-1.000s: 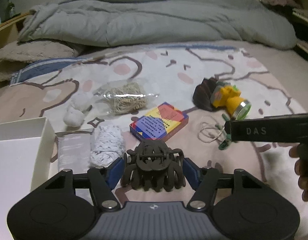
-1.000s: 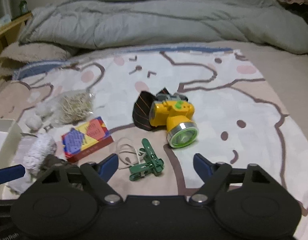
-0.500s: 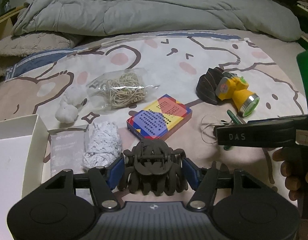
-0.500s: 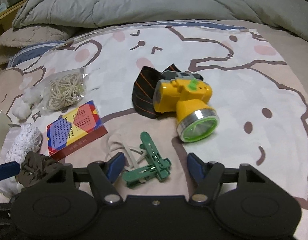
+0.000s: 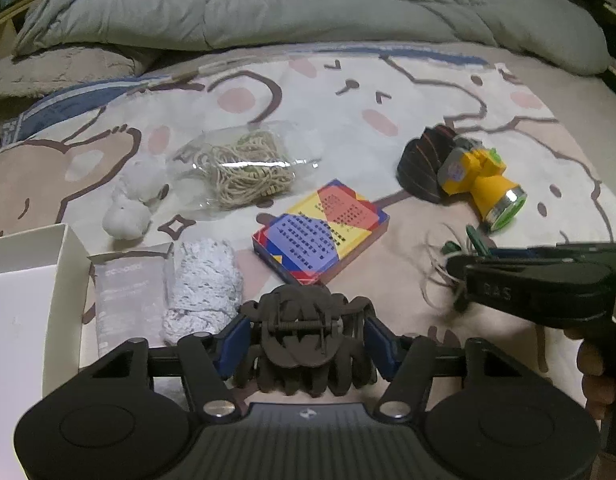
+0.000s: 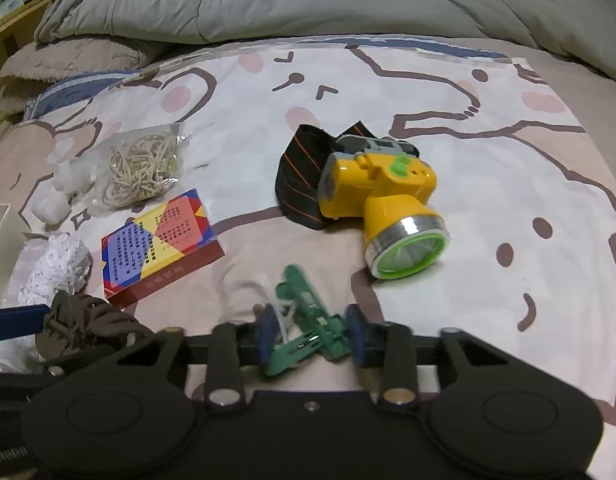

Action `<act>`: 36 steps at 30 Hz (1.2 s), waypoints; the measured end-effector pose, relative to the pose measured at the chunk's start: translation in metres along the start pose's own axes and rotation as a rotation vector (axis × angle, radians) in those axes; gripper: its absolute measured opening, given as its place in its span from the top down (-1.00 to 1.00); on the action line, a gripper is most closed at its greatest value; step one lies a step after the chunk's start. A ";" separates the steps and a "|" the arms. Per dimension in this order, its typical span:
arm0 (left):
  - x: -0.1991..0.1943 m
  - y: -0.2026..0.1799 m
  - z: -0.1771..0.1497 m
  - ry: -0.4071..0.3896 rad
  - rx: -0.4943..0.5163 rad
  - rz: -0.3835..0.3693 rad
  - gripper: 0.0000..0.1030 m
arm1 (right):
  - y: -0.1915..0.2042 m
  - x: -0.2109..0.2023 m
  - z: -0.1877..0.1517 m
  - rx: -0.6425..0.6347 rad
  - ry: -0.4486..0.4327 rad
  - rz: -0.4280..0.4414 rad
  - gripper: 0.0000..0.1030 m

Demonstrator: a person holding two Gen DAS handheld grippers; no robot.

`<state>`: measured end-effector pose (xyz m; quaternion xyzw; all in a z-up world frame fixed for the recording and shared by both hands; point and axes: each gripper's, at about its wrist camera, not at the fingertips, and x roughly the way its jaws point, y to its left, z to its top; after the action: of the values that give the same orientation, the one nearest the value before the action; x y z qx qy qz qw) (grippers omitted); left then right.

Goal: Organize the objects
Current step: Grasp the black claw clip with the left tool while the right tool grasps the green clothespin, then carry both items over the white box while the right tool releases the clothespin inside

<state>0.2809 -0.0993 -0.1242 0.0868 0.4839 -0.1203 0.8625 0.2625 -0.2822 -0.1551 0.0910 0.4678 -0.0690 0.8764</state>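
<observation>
Green peg (image 6: 308, 330) is lying slantwise between our right gripper (image 6: 311, 336) pads, which we are closing on it, near the headlamp (image 6: 381, 204); our left gripper (image 5: 306, 340) is gripping the hair claw (image 5: 306, 336).

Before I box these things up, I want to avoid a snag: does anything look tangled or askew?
Yes. The green clip between the right claw fingers lies crooked, with a pale elastic loop threaded around it, so lifting may drag the loop along. Nothing looks spilled or broken.
</observation>
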 end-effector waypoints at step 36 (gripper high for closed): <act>-0.174 0.143 -0.046 -0.261 -0.116 0.089 0.17 | 0.114 -0.149 -0.024 -0.002 -0.170 0.195 0.37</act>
<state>0.1972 0.0714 0.0056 0.0417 0.3693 -0.0642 0.9261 0.1844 -0.1606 -0.0332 0.1291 0.3807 0.0096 0.9156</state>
